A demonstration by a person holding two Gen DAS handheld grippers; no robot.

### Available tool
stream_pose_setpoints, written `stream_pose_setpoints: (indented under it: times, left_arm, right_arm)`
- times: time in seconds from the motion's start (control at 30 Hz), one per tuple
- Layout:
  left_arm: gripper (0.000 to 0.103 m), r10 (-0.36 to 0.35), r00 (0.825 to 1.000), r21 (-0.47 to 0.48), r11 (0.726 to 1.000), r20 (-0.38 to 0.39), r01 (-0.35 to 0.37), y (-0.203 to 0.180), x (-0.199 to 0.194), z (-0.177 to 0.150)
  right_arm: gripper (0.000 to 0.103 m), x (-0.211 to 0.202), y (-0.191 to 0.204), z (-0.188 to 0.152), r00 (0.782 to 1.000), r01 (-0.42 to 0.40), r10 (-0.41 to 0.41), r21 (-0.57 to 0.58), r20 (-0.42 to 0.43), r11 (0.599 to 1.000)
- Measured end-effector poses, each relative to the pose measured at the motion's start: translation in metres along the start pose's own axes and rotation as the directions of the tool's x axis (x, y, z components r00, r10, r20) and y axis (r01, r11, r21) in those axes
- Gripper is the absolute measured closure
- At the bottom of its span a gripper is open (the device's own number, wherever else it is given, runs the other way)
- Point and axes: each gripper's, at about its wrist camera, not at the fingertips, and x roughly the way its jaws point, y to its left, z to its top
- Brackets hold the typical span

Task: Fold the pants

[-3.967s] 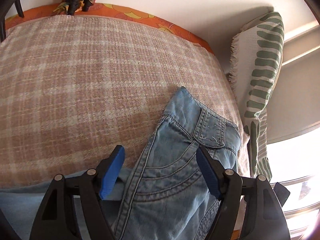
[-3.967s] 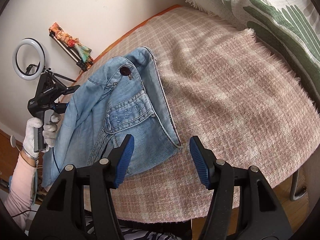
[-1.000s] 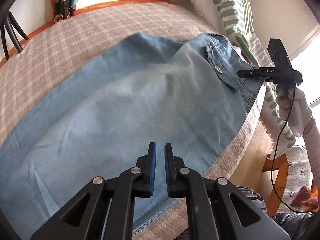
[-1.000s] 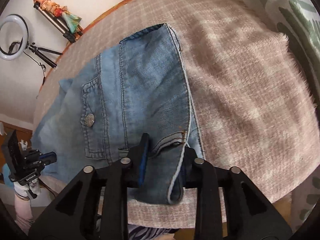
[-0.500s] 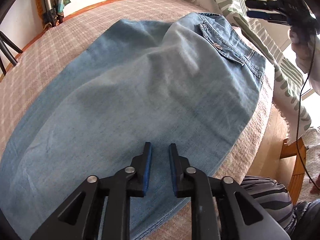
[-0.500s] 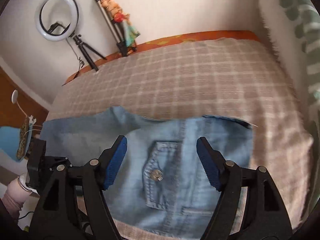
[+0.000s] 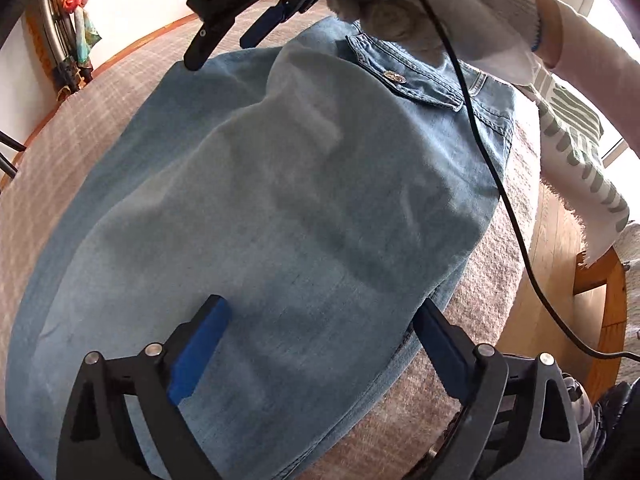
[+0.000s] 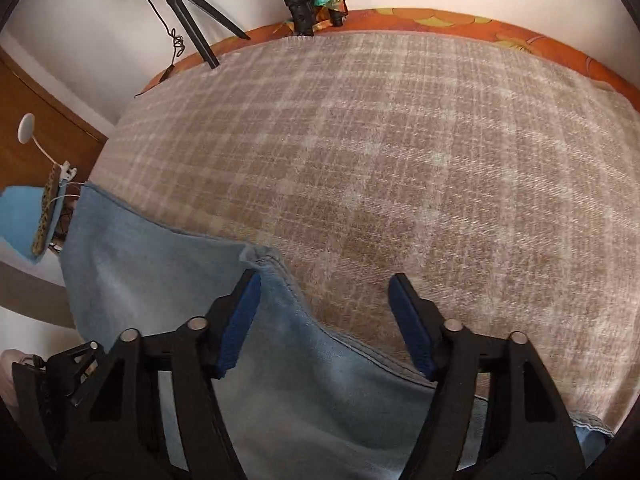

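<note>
Pale blue denim pants [image 7: 280, 208] spread flat on the bed's plaid beige blanket [image 8: 400, 140], folding barely begun.
Left claw [image 7: 316, 344] is opening, empty, above the leg; right claw [image 8: 324, 316] is closing over the far edge, gripping nothing; cross folds remain.

Bright daylight enters from a blown-out window [image 7: 612, 136] at far right; soft shadows fall across the jeans [image 7: 280, 200]. Both fisheye views curve strongly, dark-cornered, slightly motion-blurred.

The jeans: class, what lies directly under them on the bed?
The jeans lie on a checked pink-beige blanket, visible all round them. An orange sheet edges it; whatever lies beneath the denim itself is covered.
</note>
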Motion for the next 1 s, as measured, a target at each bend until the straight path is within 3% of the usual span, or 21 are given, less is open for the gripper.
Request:
stream_pose_setpoints:
  times: [0.03,0.07,0.1,0.2,0.27,0.33,0.43,0.5,0.57,0.7,0.73,0.83,0.9,0.97,1.0]
  left_arm:
    - [0.01,-0.007,1.0,-0.006,1.0,0.003,0.007,0.002,-0.001,-0.001]
    - [0.01,-0.016,1.0,-0.015,1.0,0.007,0.016,0.005,-0.002,-0.002]
    - [0.01,-0.025,1.0,-0.026,0.999,0.01,0.025,0.006,-0.003,-0.002]
    - [0.01,-0.056,0.998,-0.063,0.996,0.01,0.056,0.015,-0.009,-0.005]
    - [0.01,-0.076,0.997,-0.097,0.992,0.015,0.077,0.02,-0.014,-0.008]
    - [0.01,-0.086,0.995,-0.131,0.987,0.045,0.091,0.025,-0.022,-0.009]
    - [0.01,-0.072,0.993,-0.144,0.986,0.092,0.084,0.028,-0.033,-0.01]
    - [0.01,-0.035,0.995,-0.13,0.99,0.098,0.048,0.03,-0.036,-0.011]
    - [0.01,-0.032,0.995,-0.138,0.989,0.094,0.045,0.034,-0.036,-0.012]
    - [0.01,-0.033,0.996,-0.155,0.987,0.085,0.045,0.041,-0.032,-0.012]
    - [0.01,-0.033,0.996,-0.159,0.986,0.083,0.046,0.042,-0.032,-0.013]
    - [0.01,-0.024,0.997,-0.157,0.987,0.08,0.036,0.042,-0.033,-0.015]
    - [0.01,-0.007,0.997,-0.15,0.989,0.082,0.019,0.04,-0.034,-0.015]
    - [0.01,0.012,0.997,-0.148,0.989,0.082,0.0,0.043,-0.035,-0.016]
    - [0.01,0.016,0.997,-0.151,0.989,0.077,-0.004,0.044,-0.034,-0.016]
  right_arm:
    - [0.061,0.0,0.003,-0.001,0.999,-0.035,0.035,-0.008,-0.008,0.999]
    - [0.088,0.0,0.009,-0.002,0.999,-0.049,0.048,-0.038,-0.008,0.998]
    - [0.096,-0.001,0.019,-0.003,1.0,-0.026,0.025,-0.084,-0.012,0.996]
    - [0.099,-0.009,0.039,0.002,0.997,0.07,-0.065,-0.183,0.034,0.981]
    - [0.101,-0.018,0.037,0.014,0.99,0.108,-0.091,-0.158,0.111,0.982]
    - [0.101,-0.023,0.027,0.024,0.984,0.097,-0.082,-0.092,0.158,0.991]
    - [0.101,-0.026,0.012,0.028,0.989,0.052,-0.044,-0.058,0.139,0.997]
    - [0.086,-0.026,0.006,0.021,0.998,-0.015,0.018,-0.061,0.053,0.998]
    - [0.037,-0.026,0.007,0.01,0.999,0.003,0.001,-0.091,0.041,0.996]
    - [0.033,-0.013,0.008,-0.011,1.0,0.011,-0.015,-0.134,-0.024,0.991]
    - [0.037,-0.01,0.009,-0.015,0.999,0.013,-0.019,-0.139,-0.041,0.99]
    - [0.096,-0.002,0.021,-0.026,0.995,0.064,-0.076,-0.17,-0.067,0.983]
    - [0.096,-0.014,0.04,-0.03,0.989,0.143,-0.147,-0.241,-0.002,0.96]
    - [0.101,-0.038,0.052,-0.025,0.981,0.181,-0.154,-0.283,0.115,0.942]
    - [0.101,-0.049,0.051,-0.02,0.961,0.237,-0.184,-0.273,0.206,0.932]
